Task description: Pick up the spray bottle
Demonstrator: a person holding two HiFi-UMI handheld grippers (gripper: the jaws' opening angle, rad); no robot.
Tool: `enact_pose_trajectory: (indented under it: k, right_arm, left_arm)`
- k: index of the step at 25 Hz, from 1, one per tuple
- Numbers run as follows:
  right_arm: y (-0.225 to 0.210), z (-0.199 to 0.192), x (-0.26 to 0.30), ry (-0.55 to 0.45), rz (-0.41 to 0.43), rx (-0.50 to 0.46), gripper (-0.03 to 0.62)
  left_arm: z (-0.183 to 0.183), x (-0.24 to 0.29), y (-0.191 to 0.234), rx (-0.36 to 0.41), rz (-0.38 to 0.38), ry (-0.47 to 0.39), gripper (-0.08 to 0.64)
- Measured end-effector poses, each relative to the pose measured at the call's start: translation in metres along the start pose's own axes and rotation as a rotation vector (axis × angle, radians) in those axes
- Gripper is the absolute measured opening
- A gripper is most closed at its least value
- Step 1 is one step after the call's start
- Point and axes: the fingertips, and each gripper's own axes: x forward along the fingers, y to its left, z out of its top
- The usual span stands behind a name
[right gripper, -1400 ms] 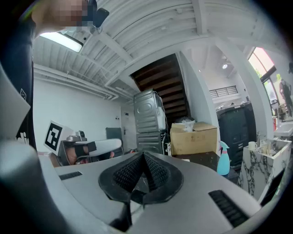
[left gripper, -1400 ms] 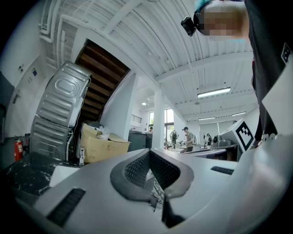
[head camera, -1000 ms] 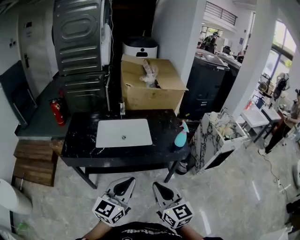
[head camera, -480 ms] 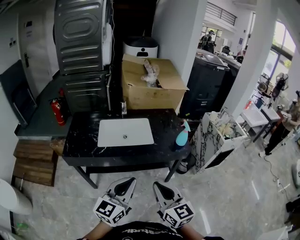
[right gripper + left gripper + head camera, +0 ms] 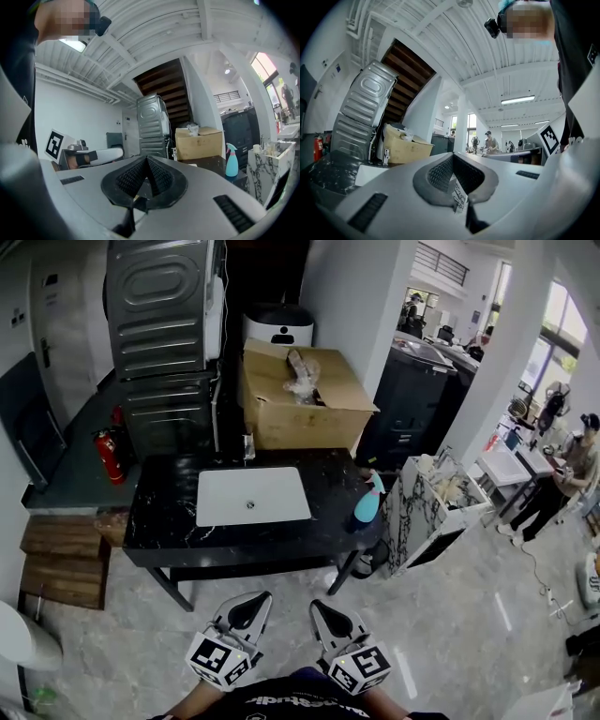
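Note:
The spray bottle (image 5: 367, 502), light blue with a teal trigger head, stands upright at the right end of the black marble counter (image 5: 159, 521). In the right gripper view the spray bottle (image 5: 231, 161) shows far off to the right of the jaws. My left gripper (image 5: 247, 602) and right gripper (image 5: 324, 611) hang side by side low in the head view, well short of the counter's front edge. Both are shut and hold nothing. The left gripper (image 5: 451, 157) and right gripper (image 5: 146, 159) each show their ribbed pads meeting at the tip.
A white sink basin (image 5: 251, 495) is set in the counter's middle. Behind it sit a cardboard box (image 5: 300, 399) and a tall metal appliance (image 5: 159, 315). A marbled white bin (image 5: 436, 512) stands right of the counter, a fire extinguisher (image 5: 108, 456) and wooden steps (image 5: 61, 563) to the left.
The view has crept a little toward the counter, so the bottle sits slightly higher and further right. Both grippers stay shut, side by side.

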Motion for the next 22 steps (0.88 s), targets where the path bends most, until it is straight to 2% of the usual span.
enact_pose_trajectory:
  k: [4,11,16,22]
  right_arm:
    - [-0.002,-0.007,0.004,0.015,-0.013,0.002,0.037]
    - [-0.038,-0.010,0.040,0.005,-0.011,0.015,0.037]
    - [-0.081,0.002,0.087,-0.017,0.018,0.011,0.037]
    - [-0.147,0.020,0.148,-0.031,0.076,0.000,0.037]
  left_arm:
    - [-0.007,0.001,0.011,-0.017,0.003,0.005,0.014]
    - [-0.019,0.033,0.042,-0.009,0.021,0.017,0.014]
    - [-0.019,0.081,0.075,0.011,0.036,0.024,0.014]
    - [-0.012,0.165,0.115,0.030,0.072,0.011,0.014]
